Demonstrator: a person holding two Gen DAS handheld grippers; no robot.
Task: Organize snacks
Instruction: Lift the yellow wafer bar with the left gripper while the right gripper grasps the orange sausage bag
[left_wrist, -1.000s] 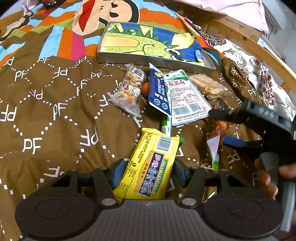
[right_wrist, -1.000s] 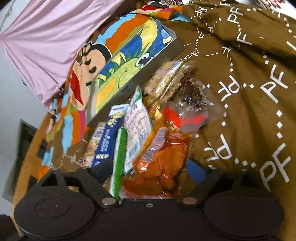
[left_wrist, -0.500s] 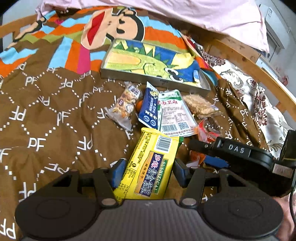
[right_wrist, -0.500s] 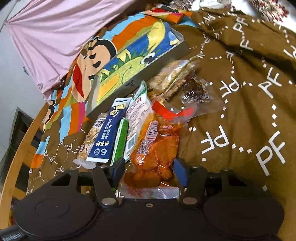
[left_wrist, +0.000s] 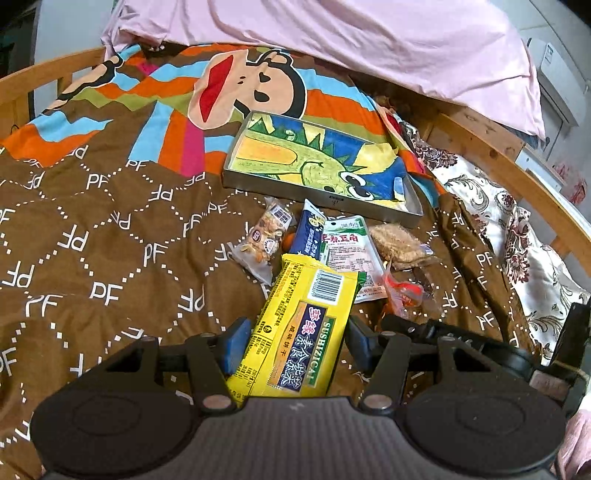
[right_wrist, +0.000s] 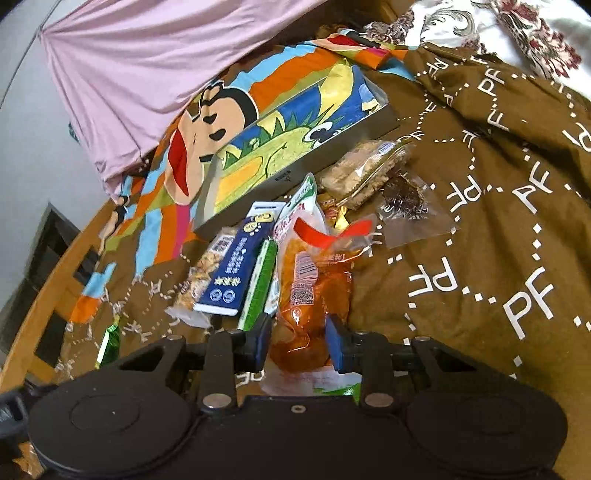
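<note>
Snacks sit in both my grips. My left gripper (left_wrist: 293, 341) clamps the yellow seaweed-snack packet (left_wrist: 299, 332) by its long edges, blue pads pressing either side, and the packet is raised clear of the blanket. My right gripper (right_wrist: 297, 341) has its jaws closing around the orange snack bag (right_wrist: 314, 295), whose lower end sits between the pads and looks pinched there; its red-trimmed top reaches out over the pile.

Just beyond lie the other packets, huddled together: a navy packet (right_wrist: 236, 273) with a green stick packet (right_wrist: 260, 284) beside it, a clear nut-bar wrapper (left_wrist: 264, 238), a white-and-green pouch (left_wrist: 351, 254), a pale crumbly cake in clear wrap (right_wrist: 364, 171) and a dark snack in a clear bag (right_wrist: 406, 201).

Behind them rests a shallow metal tray (left_wrist: 317, 195) with a bright dinosaur picture inside, holding no snacks that I can see.

Everything lies on a brown blanket (left_wrist: 110, 258) with white lettering and a cartoon monkey face at its far end. A pink cloth (left_wrist: 369, 40) drapes beyond, a wooden bed rail (left_wrist: 517, 173) curves round, and floral bedding (left_wrist: 498, 214) shows to my right.
</note>
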